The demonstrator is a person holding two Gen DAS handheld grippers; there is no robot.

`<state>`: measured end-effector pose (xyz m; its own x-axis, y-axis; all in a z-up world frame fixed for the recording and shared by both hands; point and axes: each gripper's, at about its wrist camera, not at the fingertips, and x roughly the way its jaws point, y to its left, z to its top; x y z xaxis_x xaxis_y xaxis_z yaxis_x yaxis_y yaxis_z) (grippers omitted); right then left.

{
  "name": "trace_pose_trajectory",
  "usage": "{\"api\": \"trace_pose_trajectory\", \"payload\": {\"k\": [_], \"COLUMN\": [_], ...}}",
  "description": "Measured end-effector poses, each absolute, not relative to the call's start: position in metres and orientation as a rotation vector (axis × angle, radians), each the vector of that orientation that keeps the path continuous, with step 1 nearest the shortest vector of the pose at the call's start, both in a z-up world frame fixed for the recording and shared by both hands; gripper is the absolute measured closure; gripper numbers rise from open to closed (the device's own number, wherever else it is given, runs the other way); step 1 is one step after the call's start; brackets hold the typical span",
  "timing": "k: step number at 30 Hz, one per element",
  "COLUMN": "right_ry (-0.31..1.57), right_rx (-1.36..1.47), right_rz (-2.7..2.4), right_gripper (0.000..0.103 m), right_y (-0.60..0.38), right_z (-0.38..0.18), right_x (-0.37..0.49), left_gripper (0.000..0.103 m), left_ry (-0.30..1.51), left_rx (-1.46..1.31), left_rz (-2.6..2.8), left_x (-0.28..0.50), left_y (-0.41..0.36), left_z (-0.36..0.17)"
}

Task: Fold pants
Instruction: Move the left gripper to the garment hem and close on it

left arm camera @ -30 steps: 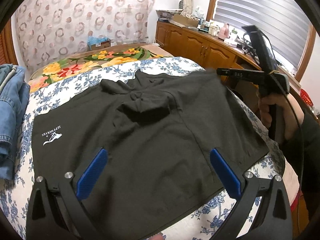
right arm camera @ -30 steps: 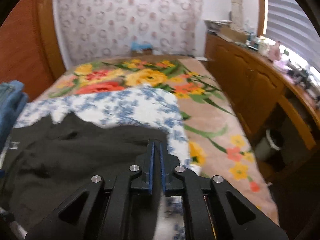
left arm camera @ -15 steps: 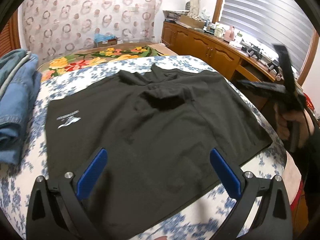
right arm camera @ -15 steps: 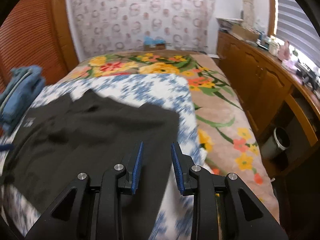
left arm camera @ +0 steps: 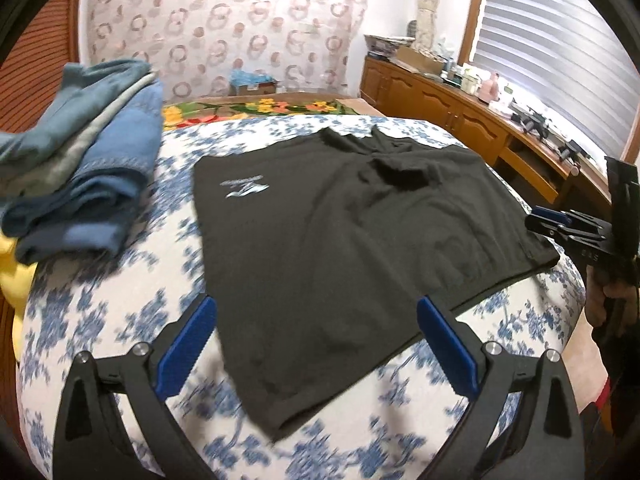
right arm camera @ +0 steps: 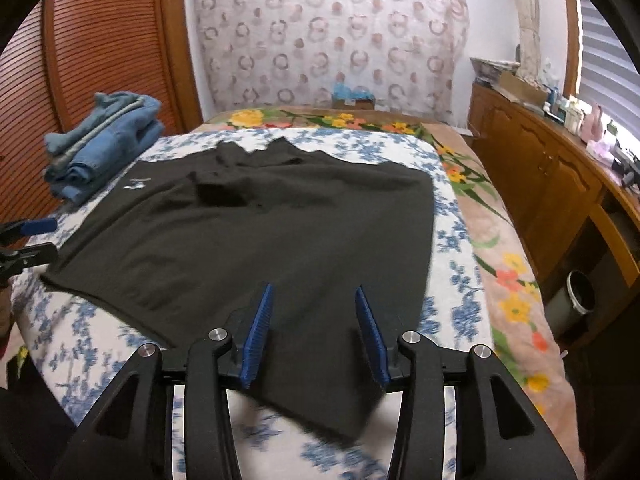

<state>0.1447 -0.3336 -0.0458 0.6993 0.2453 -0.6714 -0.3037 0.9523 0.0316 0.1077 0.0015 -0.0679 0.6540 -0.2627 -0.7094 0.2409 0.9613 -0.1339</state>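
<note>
Black pants [left arm camera: 352, 240] lie spread flat on bed [left arm camera: 100, 320], over blue-floral sheet, white logo [left arm camera: 244, 190] near far-left corner, small bunched fold near far middle edge. Denim pile [left arm camera: 80, 184] sits just beside, to left.

Changed vs 1 s ago: right gripper [right arm camera: 316, 336] then pressed shut at right edge of cloth; half a sec ago partly parted; now fingers [right arm camera: 256, 340] spread w/ nothing between, hovering above near hem. So right edge released, pull-out step over. Cloth also looks flatter and squarer than before, right side now straight along sheet edge.

Left gripper [left arm camera: 316, 344] spread wide throughout, empty, hovering over near-left corner of pants; view has pulled back and swung left, more sheet and denim visible than before. Both frames motion-blurred at near edge, so exact height above cloth not readable.

Meaning for task: prob. smoothing done, fold proper not yet begun, no layer doubled over. Next likely: each gripper pinches a corner on one side and carries it across to opposite side. Risk: bunched bit at far edge gets trapped inside fold → lump; thin knit may slip if only one layer caught.
</note>
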Motion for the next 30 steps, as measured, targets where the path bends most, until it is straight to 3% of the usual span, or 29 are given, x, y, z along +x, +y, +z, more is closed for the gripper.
{"api": "trace_pose_trajectory", "payload": {"k": [19,27,30], "right_ry": [0.734,0.743,0.746], "right_rx": [-0.105,-0.099,-0.1], "right_rz": [0.375,0.379,0.381], "right_gripper": [0.058,0.057,0.057], "right_y": [-0.29,-0.286,-0.285], "right_z": [-0.058,-0.061,-0.063], "right_x": [0.122,0.121,0.12], "left_gripper": [0.015,0.037,0.04], "left_ry": [0.83,0.835,0.828], "left_rx": [-0.083,-0.09,-0.098], "left_rz": [-0.233,-0.244,-0.253], "left_x": [0.078,0.074,0.073], "left_y": [0.029,0.032,0.033], "left_z": [-0.092,-0.096,-0.094]}}
